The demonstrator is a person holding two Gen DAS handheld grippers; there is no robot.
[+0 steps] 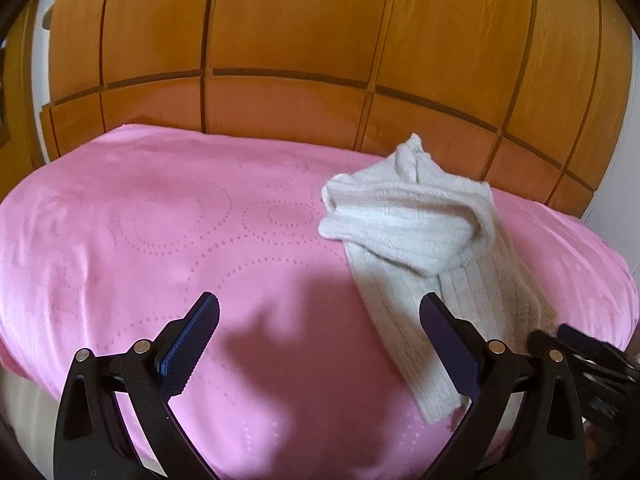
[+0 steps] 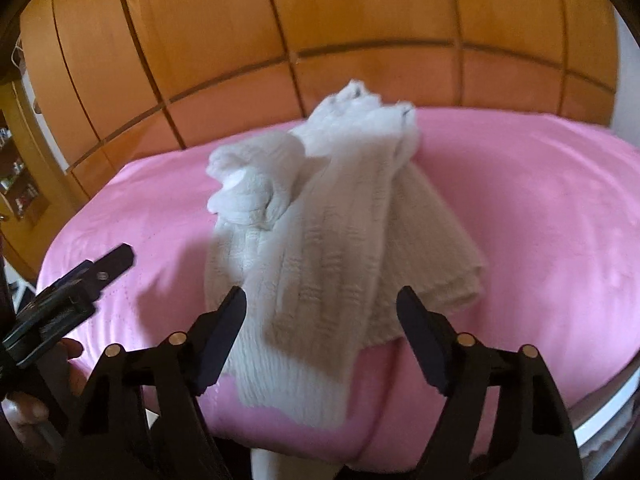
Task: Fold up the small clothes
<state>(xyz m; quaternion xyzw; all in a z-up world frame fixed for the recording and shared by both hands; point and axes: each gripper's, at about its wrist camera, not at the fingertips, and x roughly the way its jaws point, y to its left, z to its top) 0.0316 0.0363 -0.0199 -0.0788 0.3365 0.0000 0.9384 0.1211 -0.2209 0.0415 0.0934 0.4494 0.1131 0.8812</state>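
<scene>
The cream knit garment [image 1: 416, 240] is being seen crumpled on the pink blanket [image 1: 160, 220]. The left gripper [image 1: 320, 320] is being held agape beside it; the right gripper [image 2: 320, 308] is being held parted above its near end, gripping nothing.

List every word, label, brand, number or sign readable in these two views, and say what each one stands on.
None can be read.
The cream knitted garment shows no tag or print.
The pink blanket bears only embossed dotted circles.
The wooden panels are plain.
Items on the shelf at the right wrist view's left edge are too small and blurred.
</scene>
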